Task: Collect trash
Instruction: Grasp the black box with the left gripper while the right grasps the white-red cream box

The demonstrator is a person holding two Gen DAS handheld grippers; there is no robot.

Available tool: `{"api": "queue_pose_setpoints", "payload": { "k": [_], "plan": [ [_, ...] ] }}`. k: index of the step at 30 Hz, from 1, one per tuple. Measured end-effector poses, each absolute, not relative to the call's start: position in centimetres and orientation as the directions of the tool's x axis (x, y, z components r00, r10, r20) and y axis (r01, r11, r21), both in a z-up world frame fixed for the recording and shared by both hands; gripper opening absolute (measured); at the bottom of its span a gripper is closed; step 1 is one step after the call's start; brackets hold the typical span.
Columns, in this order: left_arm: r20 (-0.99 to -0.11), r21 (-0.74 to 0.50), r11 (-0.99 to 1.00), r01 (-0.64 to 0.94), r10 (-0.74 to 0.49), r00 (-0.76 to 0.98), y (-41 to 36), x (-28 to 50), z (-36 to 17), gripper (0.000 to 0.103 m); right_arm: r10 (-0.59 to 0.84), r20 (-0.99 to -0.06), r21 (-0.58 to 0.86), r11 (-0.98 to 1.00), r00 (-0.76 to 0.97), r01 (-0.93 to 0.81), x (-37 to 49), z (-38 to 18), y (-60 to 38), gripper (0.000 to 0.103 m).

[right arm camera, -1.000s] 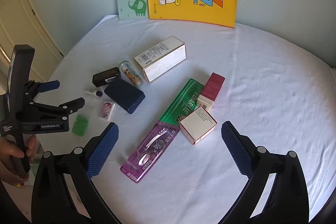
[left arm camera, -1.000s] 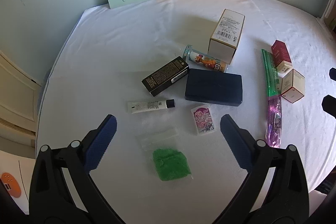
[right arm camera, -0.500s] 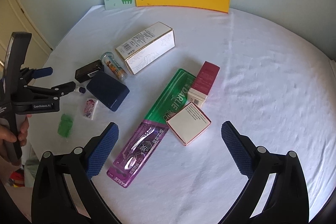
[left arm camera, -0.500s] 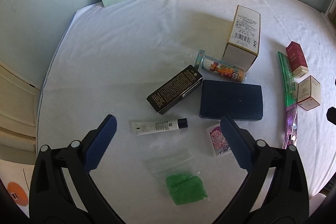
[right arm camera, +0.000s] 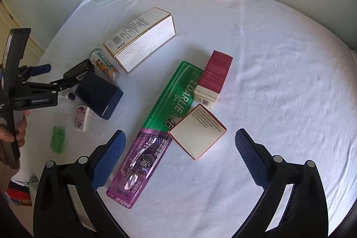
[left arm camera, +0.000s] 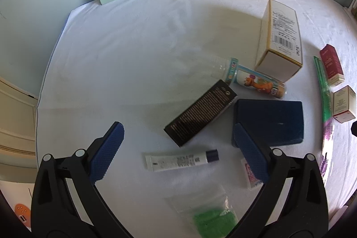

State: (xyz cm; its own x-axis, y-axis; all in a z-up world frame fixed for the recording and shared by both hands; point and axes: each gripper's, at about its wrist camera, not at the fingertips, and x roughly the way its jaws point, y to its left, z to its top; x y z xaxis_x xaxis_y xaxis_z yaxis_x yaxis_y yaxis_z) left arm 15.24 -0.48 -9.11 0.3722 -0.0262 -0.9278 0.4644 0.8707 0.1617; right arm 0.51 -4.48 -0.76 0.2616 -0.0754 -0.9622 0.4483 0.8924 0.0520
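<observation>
- My left gripper (left arm camera: 177, 147) hung with its jaws spread wide and nothing between them; the white tube (left arm camera: 181, 160) lay just beyond the gap, toward 12 o'clock, not touched.
- The black carton (left arm camera: 200, 113) lay past the tube at 12 o'clock, the dark blue box (left arm camera: 271, 121) at 2 o'clock behind my right-hand finger, and the clear bag with green stuff (left arm camera: 210, 214) under me at 6 o'clock.
- My right gripper (right arm camera: 179, 155) was likewise spread and empty, above the small cream box (right arm camera: 197, 134), with the purple-and-green toothbrush pack (right arm camera: 156, 133) running from 7 toward 12 o'clock beside it.
- Farther out lay the red box (right arm camera: 214, 77), the long white carton (right arm camera: 140, 39) and the little cartoon bottle (right arm camera: 104, 65) on the white cloth (right arm camera: 279, 81).
- As I judged it, the collecting had hardly begun: every piece was on the cloth, neither gripper held any, and no bin showed.
</observation>
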Motion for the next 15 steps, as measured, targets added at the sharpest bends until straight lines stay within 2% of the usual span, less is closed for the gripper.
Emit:
{"api": "queue_pose_setpoints", "payload": {
  "k": [15],
  "plan": [
    [-0.941,0.168,0.855,0.490,-0.009,0.338,-0.2,17.6,-11.9,0.097,-0.059,-0.979,0.039,0.886,0.196,0.461,2.0,-3.0,-4.9,0.097]
  ]
}}
